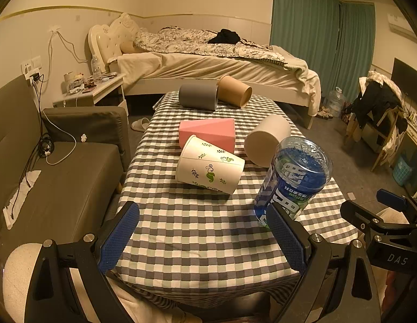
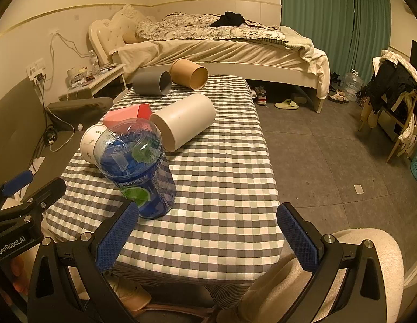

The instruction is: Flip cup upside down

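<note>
A clear plastic cup with a blue printed label [image 1: 294, 180] [image 2: 138, 167] stands on end on the checkered tablecloth [image 1: 197, 231]. It rests just beyond my left gripper's right fingertip and just past my right gripper's left fingertip. A white paper cup with green leaf print [image 1: 208, 167] [image 2: 91, 142] lies on its side behind it. My left gripper [image 1: 201, 215] is open over the cloth with nothing between its fingers. My right gripper [image 2: 208, 212] is also open and holds nothing.
A pink faceted cup [image 1: 208, 132], a cream cup [image 1: 265, 140], a grey cup [image 1: 197, 97] and a brown paper cup [image 1: 234, 91] lie on their sides farther back. A dark sofa [image 1: 68, 177] flanks the table's left; a bed [image 1: 208, 62] stands behind.
</note>
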`<state>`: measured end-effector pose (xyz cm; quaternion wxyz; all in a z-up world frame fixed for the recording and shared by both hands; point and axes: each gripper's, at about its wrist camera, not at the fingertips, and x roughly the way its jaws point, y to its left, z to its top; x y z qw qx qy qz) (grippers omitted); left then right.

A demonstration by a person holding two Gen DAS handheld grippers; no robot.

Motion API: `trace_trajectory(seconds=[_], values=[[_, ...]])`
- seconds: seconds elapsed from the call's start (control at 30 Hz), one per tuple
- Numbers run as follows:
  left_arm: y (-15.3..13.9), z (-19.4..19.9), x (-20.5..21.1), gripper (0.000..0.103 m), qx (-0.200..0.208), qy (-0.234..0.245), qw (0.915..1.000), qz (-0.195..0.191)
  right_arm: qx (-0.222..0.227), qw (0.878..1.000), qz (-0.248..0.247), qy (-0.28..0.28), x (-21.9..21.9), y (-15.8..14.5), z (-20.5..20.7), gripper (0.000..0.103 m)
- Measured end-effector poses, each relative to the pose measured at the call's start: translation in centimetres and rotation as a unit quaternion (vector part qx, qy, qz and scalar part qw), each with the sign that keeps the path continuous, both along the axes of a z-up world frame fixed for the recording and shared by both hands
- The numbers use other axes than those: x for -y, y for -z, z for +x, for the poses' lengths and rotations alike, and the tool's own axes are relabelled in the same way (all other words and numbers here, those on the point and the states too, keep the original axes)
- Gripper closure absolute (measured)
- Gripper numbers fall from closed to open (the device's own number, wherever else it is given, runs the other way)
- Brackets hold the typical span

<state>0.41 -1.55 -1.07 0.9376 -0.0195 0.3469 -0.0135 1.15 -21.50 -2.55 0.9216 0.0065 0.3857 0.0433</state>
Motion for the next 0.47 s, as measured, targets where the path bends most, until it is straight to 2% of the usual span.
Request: trace_trajectory(seconds=[0.47], values=[[-0.05, 0.02, 0.03, 0.005, -0.001, 0.000, 1.0000, -0.001, -0.001, 1.000, -0.002, 0.000, -0.03, 0.14, -0.06, 0.000]])
